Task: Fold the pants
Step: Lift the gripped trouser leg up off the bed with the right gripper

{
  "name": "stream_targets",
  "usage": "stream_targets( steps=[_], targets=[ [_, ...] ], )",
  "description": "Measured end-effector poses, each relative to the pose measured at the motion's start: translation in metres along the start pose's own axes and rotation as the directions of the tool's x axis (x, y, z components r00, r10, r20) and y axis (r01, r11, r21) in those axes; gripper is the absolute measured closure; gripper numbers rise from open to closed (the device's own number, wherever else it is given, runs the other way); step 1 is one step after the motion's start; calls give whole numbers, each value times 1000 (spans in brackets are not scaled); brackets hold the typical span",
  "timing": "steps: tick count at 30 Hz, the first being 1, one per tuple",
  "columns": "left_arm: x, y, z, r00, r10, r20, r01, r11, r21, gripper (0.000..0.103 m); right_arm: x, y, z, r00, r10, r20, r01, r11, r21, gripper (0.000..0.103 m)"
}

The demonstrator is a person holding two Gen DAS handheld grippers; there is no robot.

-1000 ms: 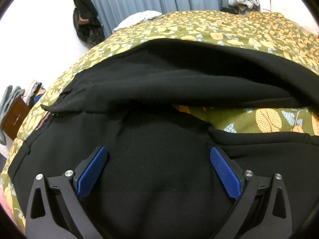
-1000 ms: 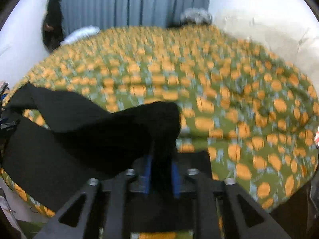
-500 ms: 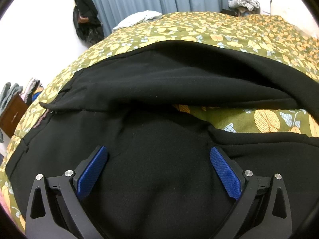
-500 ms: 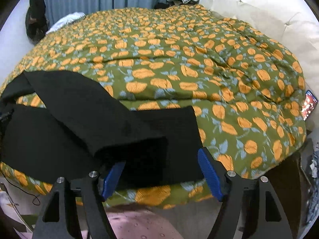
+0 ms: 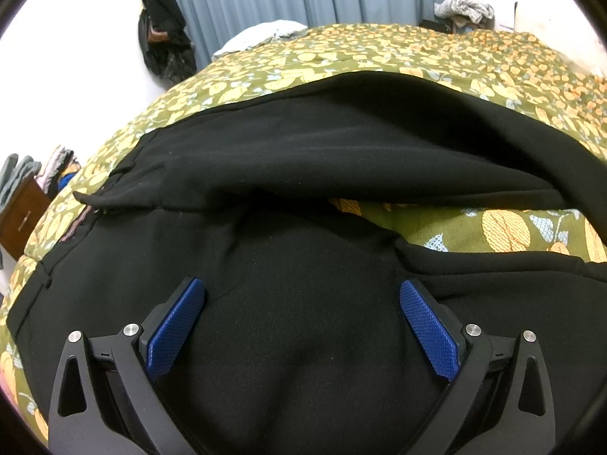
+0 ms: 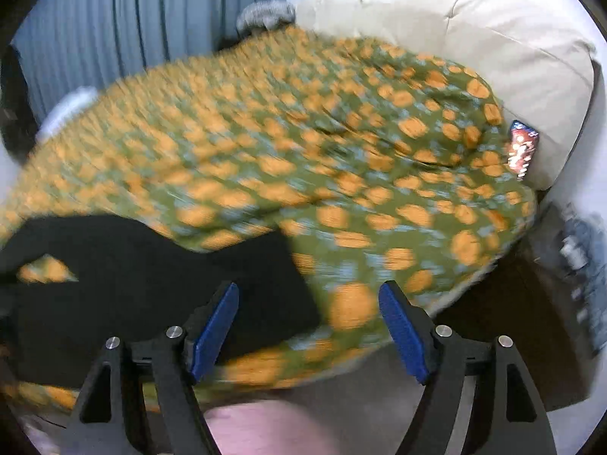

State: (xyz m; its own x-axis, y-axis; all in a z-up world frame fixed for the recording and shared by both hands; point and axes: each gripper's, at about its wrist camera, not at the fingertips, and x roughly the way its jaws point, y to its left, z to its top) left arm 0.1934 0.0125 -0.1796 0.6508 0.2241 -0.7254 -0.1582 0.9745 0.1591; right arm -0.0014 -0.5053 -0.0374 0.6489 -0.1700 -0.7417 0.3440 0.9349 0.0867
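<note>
Left gripper (image 5: 299,318): my tool had two black fingers, each one built as a frame with a triangular hole in it.
Left pads (image 5: 176,333): they were deep blue, with a fine woven texture, long and flat.
Left screws (image 5: 131,329): round silver heads, two on every finger.
Right gripper (image 6: 309,322): it had the same black frames with triangular holes.
Right pads (image 6: 402,331): they were blue also, but the picture was blurred and I could not see the texture.
Right screws (image 6: 442,330): silver, two on each side.
</note>
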Motion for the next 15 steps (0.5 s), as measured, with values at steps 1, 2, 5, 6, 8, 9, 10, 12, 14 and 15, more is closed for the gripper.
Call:
stream_targets(
  steps=[1,2,5,6,8,9,10,12,14,15],
  targets=[
    [0,0,0,1000,-2,2,2,1000,-1,0,-7,17,-10,997,79,15,-79,997,21,15],
    [-1,0,-1,1000,-3,3,3,1000,-2,0,-10,34,-19,987,160,17,-161,986,37,14],
    [0,0,-1,1000,-1,2,1,1000,0,0,0,91,-49,902,432,-29,-425,896,130,14],
    [-1,0,-1,1000,-1,2,1,1000,0,0,12,112,-59,854,519,-41,-505,844,183,14],
    [0,0,-1,1000,-2,1,2,1000,-1,0,36,135,-71,808,587,-52,-557,790,257,14],
    [-1,0,-1,1000,-2,1,2,1000,-1,0,53,144,-75,789,612,-60,-573,767,290,14],
    [-1,0,-1,1000,-1,2,1,1000,-1,0,73,148,-79,795,602,-74,-552,769,323,14],
    [-1,-1,-1,1000,-3,1,3,1000,-1,0,97,139,-82,849,524,-75,-465,806,366,14],
    [-1,-1,-1,1000,-8,-2,8,1000,-3,0,105,103,-82,909,417,-6,-362,795,486,14],
    [-1,-1,-1,1000,-12,-4,12,1000,-5,0,103,85,-83,921,388,41,-345,759,552,14]
  ],
)
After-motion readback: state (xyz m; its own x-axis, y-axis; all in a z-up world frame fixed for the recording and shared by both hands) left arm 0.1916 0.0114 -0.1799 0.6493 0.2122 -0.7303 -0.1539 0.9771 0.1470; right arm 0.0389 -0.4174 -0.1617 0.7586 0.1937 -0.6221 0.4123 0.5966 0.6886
